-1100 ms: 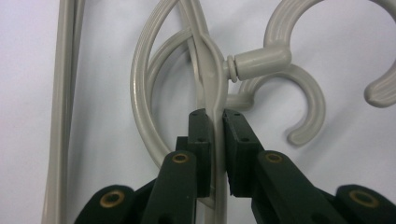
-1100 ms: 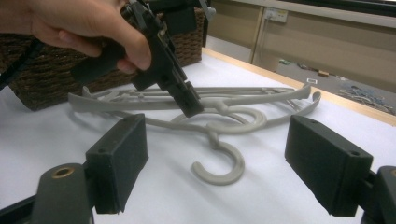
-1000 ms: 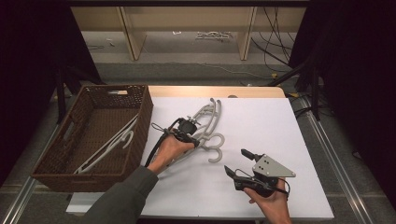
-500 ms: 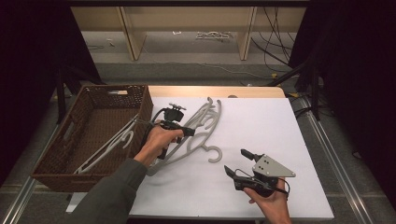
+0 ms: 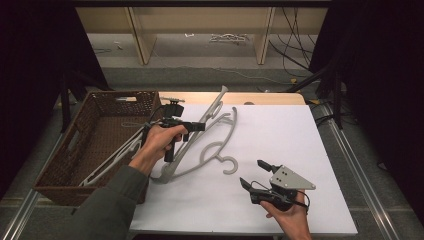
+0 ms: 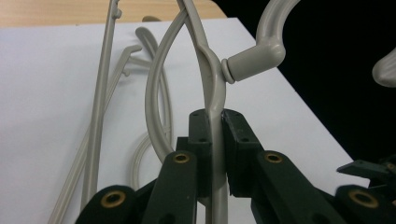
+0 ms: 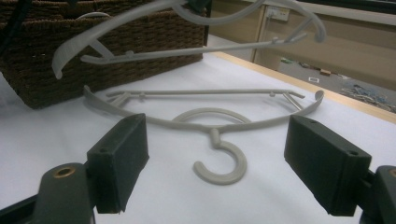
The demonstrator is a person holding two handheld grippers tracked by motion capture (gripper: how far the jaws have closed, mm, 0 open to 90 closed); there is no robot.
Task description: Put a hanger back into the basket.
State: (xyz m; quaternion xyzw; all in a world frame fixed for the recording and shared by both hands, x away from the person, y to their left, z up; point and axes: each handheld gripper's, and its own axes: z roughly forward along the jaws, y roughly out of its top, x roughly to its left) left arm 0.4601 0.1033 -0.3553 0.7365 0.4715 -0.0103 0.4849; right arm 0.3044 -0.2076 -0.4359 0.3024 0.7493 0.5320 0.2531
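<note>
Two hangers out: one [image 5: 212, 114] clamped in L gripper [image 5: 196, 126], lifted; one [image 5: 218, 152] flat on table [image 5: 280, 135]. Basket [image 5: 107, 102] holds 1 more hanger [image 5: 112, 160]. R gripper [image 5: 254, 173] wide open, empty.

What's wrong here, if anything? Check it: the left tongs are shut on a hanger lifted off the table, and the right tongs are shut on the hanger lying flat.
One thing is wrong. The right tongs are open, jaws wide apart and short of the flat hanger, as the right gripper view shows. The left tongs are indeed shut on the lifted hanger.
</note>
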